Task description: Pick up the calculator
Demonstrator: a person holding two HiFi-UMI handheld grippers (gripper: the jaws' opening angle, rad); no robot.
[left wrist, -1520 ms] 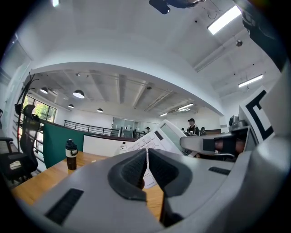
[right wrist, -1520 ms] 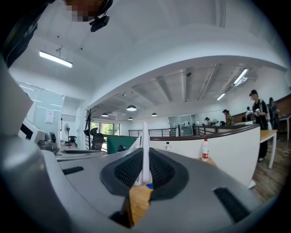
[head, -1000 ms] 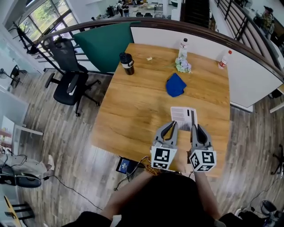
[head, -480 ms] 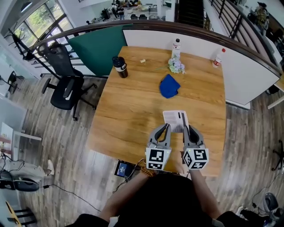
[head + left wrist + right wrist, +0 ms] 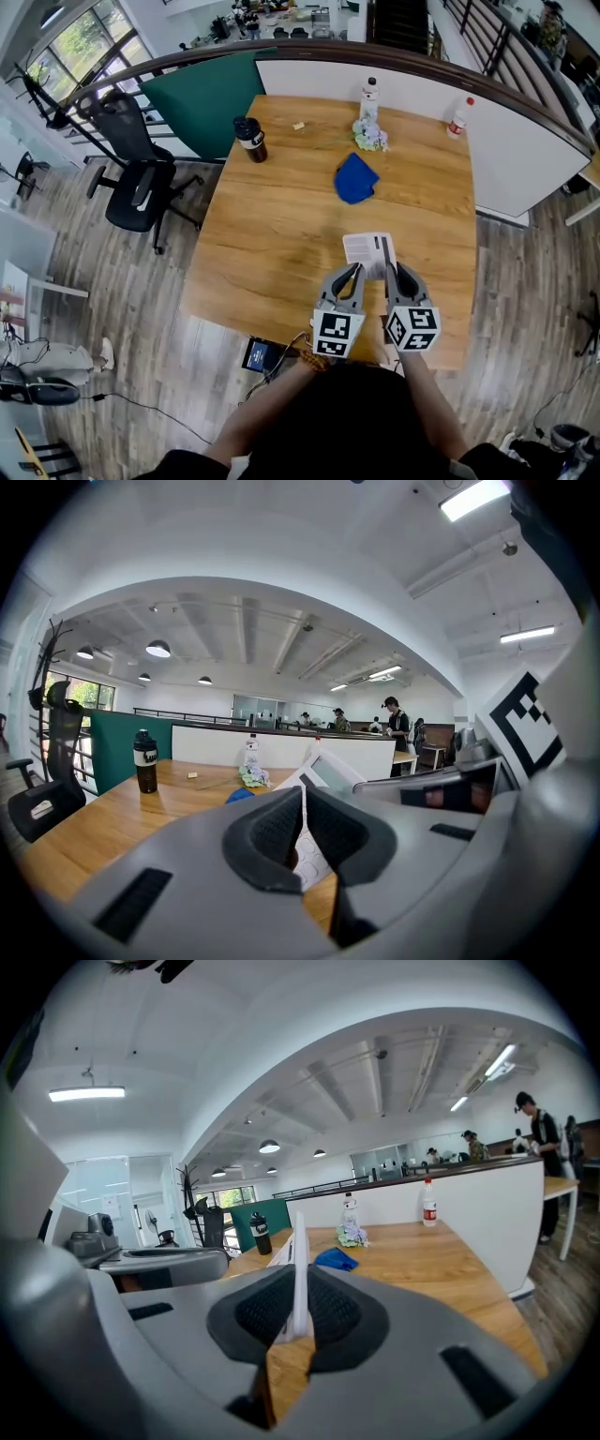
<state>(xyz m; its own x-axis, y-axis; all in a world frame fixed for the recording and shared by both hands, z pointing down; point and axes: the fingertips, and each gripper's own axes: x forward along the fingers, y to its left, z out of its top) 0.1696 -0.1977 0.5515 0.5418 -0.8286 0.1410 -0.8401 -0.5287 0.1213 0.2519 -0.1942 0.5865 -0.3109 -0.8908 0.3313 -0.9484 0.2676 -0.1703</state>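
The fingers (image 5: 262, 1312) of the right gripper (image 5: 300, 1312) are closed narrowly on the calculator (image 5: 367, 251), whose thin white edge is clamped between them. The fingers (image 5: 272, 832) of the left gripper (image 5: 302, 832) are pressed together just beside it, with nothing gripped. The calculator, white with a dark display and pale round keys, is seen tilted over the near part of the counter (image 5: 281, 216).

Wooden table (image 5: 272, 225), grey plank floor (image 5: 112, 281) around it, black office chair (image 5: 139, 178) to its left, green partition (image 5: 202, 98) and white low wall (image 5: 525, 169) behind under a curved dark rail (image 5: 309, 49), windows (image 5: 84, 37) at upper left, strip lights (image 5: 473, 497) and round lamps (image 5: 157, 649) overhead
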